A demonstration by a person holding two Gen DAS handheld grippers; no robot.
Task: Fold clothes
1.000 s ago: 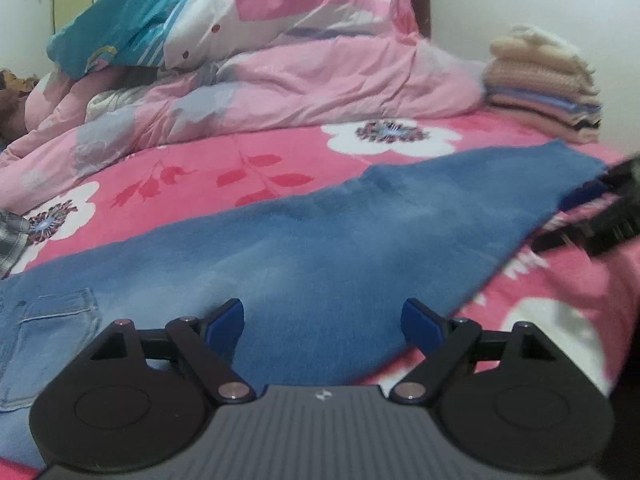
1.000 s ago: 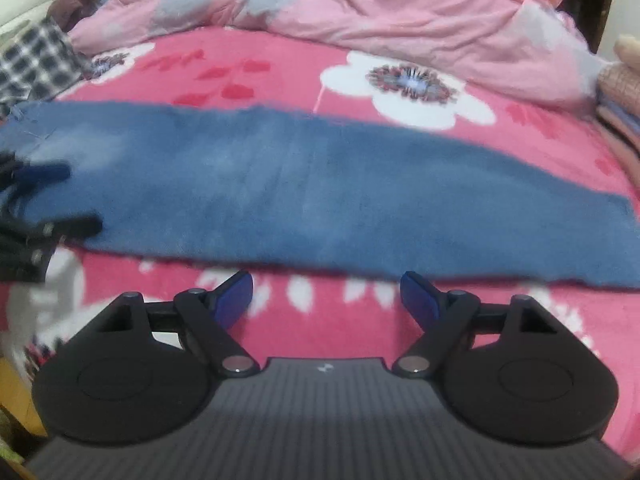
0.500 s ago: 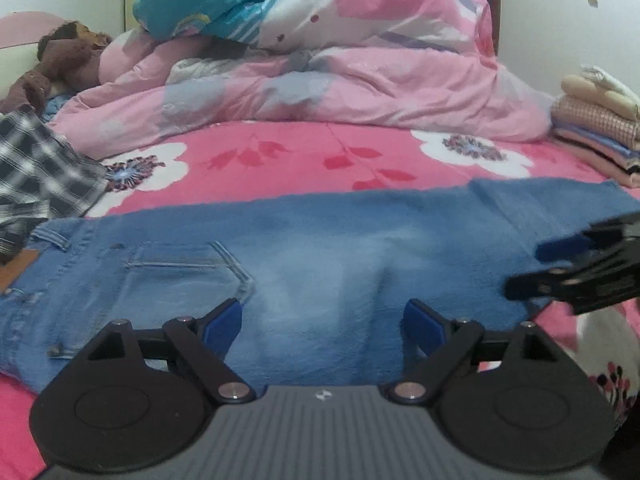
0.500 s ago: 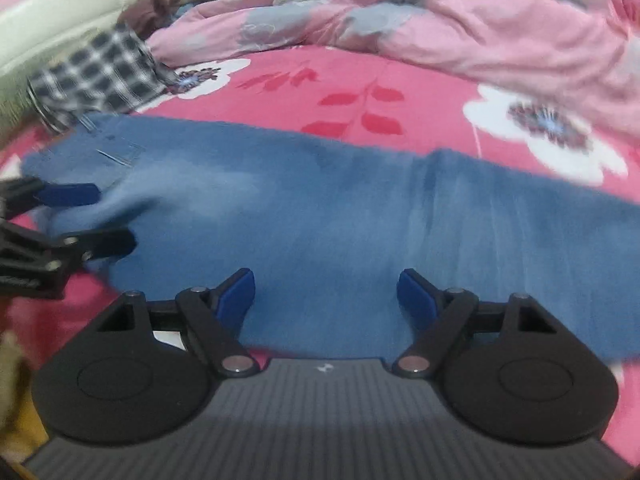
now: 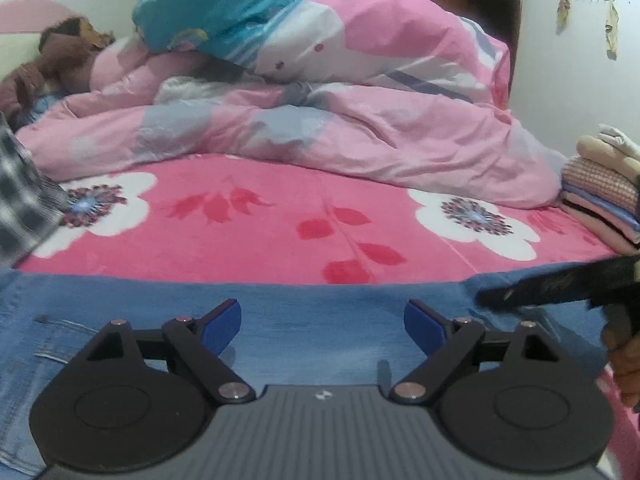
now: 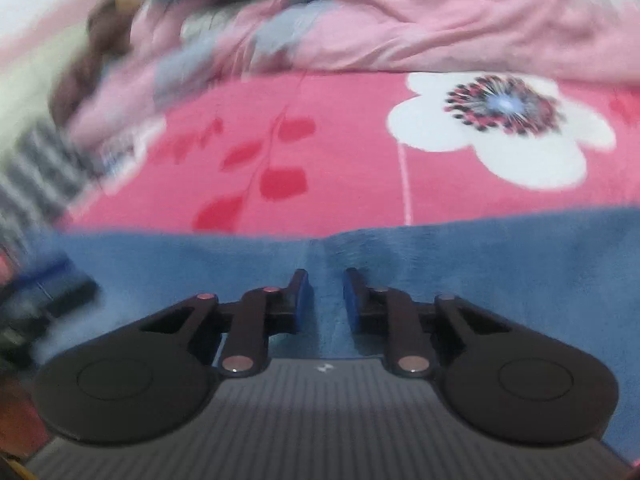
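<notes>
A: On the far left, one checked garment [image 5: 24,196] at the edge of the bed [image 5: 248,236], and one brown soft toy [image 5: 60,56] up by the wall. One pair of jeans [image 5: 312,312] is stretched flat across the pink flowered sheet along the near side of the bed, pocket end to the left.

B: And the left hand-held gripper [image 5: 320,320] sits right over that denim, its two blue pads spread wide, gripping nothing.

A: Behind it, one big pink duvet [image 5: 360,120] heaped up, with one turquoise pillow [image 5: 212,8] on top. I count two white flowers on the sheet in the left wrist view.

B: Moving right: the right hand-held gripper [image 6: 325,300], its jaws closing. A ridge of the blue cloth rises between the two pads, which stand close together; the picture is blurred, so I cannot tell if they are pinching it yet.

A: Far right, one stack of folded clothes [image 5: 604,192] at the bed's edge. About six layers, hard to count exactly.
</notes>
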